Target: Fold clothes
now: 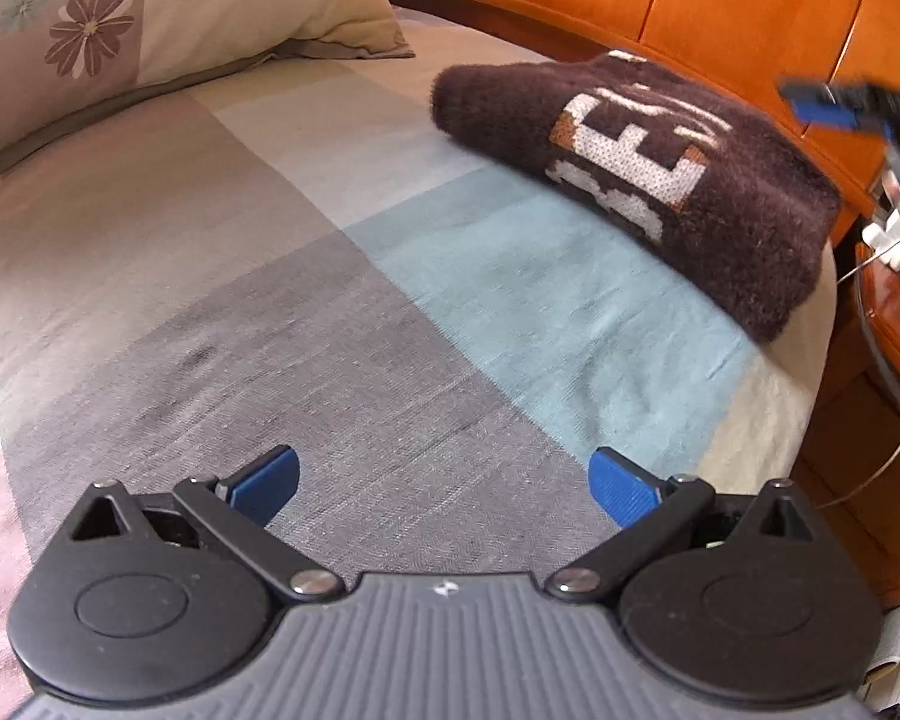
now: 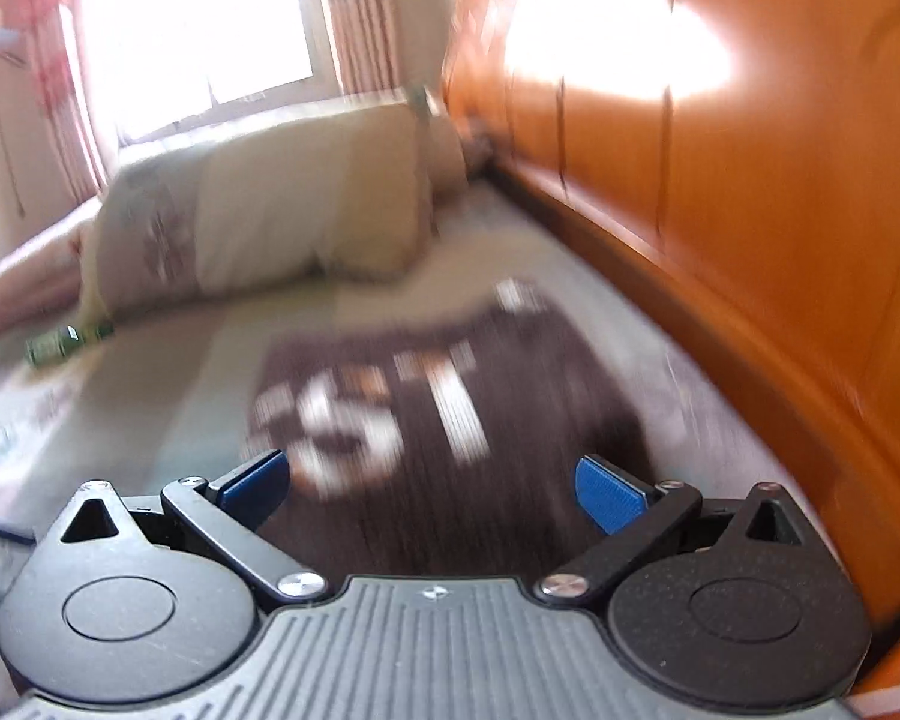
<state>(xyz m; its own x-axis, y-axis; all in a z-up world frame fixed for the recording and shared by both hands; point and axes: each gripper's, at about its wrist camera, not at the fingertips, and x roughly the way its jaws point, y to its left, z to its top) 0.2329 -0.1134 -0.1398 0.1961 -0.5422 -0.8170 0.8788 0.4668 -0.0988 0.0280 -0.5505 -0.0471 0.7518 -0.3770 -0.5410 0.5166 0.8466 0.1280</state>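
A dark brown fuzzy sweater [image 1: 642, 174] with white letters lies folded into a thick bundle on the bed, close to the wooden headboard. My left gripper [image 1: 444, 483] is open above the grey and teal patches of the sheet, well short of the sweater and holding nothing. The right gripper [image 1: 834, 105] shows as a blur above the sweater's far side in the left wrist view. In the right wrist view, which is motion-blurred, the right gripper [image 2: 431, 489] is open over the near edge of the sweater [image 2: 450, 396], with nothing between its blue pads.
A patchwork bed sheet [image 1: 270, 276] covers the mattress. A floral pillow [image 1: 120, 18] lies at the back left. The orange wooden headboard [image 1: 720, 6] runs along the right. A white plug and cable [image 1: 882, 237] sit by a wooden nightstand. A small green object [image 2: 60, 345] lies beside the pillow.
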